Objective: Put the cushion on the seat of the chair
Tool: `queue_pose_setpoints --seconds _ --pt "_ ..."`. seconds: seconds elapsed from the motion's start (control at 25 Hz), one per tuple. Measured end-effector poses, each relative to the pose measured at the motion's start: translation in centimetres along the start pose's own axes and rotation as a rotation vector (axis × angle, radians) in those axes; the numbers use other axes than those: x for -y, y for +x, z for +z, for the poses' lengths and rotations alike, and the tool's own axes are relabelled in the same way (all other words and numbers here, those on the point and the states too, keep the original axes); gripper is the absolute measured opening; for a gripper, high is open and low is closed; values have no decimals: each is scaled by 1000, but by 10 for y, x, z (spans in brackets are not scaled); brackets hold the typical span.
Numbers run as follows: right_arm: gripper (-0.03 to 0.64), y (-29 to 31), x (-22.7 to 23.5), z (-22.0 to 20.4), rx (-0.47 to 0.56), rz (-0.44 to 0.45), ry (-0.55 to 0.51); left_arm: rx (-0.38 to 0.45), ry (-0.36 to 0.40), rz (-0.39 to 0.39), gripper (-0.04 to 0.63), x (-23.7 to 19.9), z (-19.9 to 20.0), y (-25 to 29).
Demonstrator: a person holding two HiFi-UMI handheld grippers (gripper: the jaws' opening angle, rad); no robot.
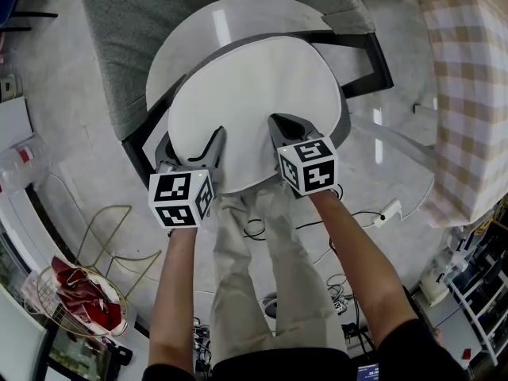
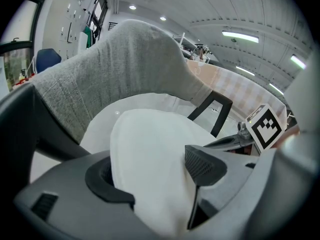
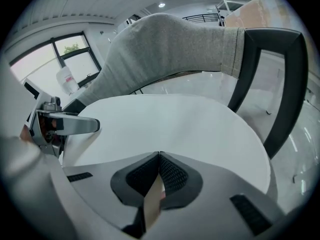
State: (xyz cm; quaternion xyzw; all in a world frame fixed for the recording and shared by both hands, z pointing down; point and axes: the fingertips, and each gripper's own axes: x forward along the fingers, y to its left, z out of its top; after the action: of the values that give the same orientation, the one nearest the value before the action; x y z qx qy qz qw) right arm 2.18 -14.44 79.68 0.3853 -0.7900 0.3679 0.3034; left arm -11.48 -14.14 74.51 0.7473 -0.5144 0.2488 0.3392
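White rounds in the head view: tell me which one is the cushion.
The matte cushion nearer the person, clamped at its edge by the left gripper and right gripper; the glossy seat peeks out behind it.

Room surroundings
To your right, a checked tablecloth; below you, a glossy pale floor; lower left, a wire basket of red cloth; overhead, strip lights.

- Cushion: plain white.
- Chair: grey woven backrest, white seat, black frame.
- Left hand-held gripper and right hand-held gripper: grey bodies, black textured pads, black-and-white square markers on the 2 cubes.
- Cloth, right of the right hand-held gripper: beige-and-white check.
- Trousers, behind both: beige.
- Fabric, behind and left of the left hand-held gripper: red.
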Motion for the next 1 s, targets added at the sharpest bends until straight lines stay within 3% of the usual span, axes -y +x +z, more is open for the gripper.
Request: queue_pose_setpoints --seconds 0.52,1.0 --pt "18 4 12 -14 -27 -32 -13 6 -14 30 330 -3 0 2" --pt "18 6 12 -15 -34 -28 -8 89 -14 113 331 -14 23 -7"
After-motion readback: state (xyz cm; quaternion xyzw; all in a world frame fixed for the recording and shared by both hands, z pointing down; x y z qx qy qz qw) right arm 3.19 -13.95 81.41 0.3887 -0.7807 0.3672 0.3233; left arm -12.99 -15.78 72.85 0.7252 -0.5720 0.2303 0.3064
